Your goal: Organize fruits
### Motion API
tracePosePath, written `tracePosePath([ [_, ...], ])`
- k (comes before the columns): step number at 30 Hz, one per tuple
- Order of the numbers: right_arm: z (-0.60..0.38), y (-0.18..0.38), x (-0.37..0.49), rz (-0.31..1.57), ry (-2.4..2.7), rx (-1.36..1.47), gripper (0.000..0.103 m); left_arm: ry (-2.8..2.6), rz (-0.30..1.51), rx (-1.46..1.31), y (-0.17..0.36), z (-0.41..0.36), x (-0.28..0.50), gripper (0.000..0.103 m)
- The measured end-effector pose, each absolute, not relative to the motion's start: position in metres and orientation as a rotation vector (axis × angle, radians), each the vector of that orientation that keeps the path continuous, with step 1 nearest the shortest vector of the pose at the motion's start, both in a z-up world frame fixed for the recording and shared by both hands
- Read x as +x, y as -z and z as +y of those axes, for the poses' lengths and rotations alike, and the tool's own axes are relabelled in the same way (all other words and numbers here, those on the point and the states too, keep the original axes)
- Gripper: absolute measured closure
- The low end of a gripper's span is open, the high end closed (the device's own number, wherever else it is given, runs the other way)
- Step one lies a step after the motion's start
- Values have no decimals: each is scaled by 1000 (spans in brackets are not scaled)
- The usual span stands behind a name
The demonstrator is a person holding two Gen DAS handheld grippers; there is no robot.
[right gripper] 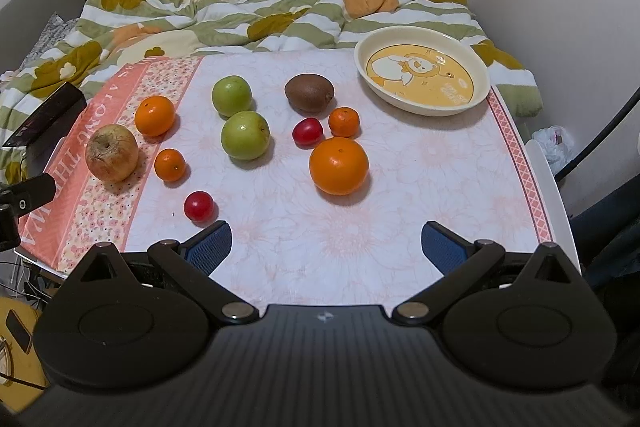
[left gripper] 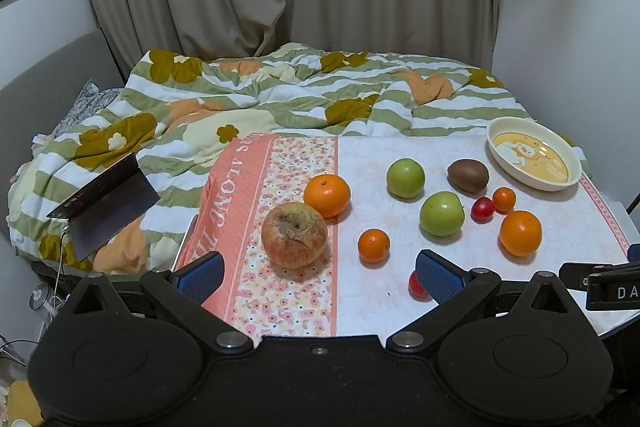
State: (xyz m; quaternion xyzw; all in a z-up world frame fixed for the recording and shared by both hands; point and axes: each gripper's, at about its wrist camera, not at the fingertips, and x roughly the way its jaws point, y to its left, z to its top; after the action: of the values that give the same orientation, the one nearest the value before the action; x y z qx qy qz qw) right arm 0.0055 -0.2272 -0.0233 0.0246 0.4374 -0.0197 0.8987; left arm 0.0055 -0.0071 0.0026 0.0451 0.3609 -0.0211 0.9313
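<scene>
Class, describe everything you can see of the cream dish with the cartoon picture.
The cream dish is a shallow oval with a raised rim, glossy like plastic or ceramic. Its yellow base shows a cartoon bear and a white duck-like figure. It sits upright and empty at the far right of the tablecloth, touching no fruit; the kiwi lies nearest.

The tablecloth's (left gripper: 224, 211) salmon border carried large pale capitals, partly readable as "ALONG" and "TH". A black part (left gripper: 612, 291) at the left view's right edge showed "DA". The plate's (right gripper: 424, 75) small print was illegible.
</scene>
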Motion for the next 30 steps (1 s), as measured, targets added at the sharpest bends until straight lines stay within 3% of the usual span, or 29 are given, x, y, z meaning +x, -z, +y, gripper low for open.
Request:
tracePosePath([
  [30,-223,25,17,913,49,55,0,54,744,74,-2,-4,16,0],
])
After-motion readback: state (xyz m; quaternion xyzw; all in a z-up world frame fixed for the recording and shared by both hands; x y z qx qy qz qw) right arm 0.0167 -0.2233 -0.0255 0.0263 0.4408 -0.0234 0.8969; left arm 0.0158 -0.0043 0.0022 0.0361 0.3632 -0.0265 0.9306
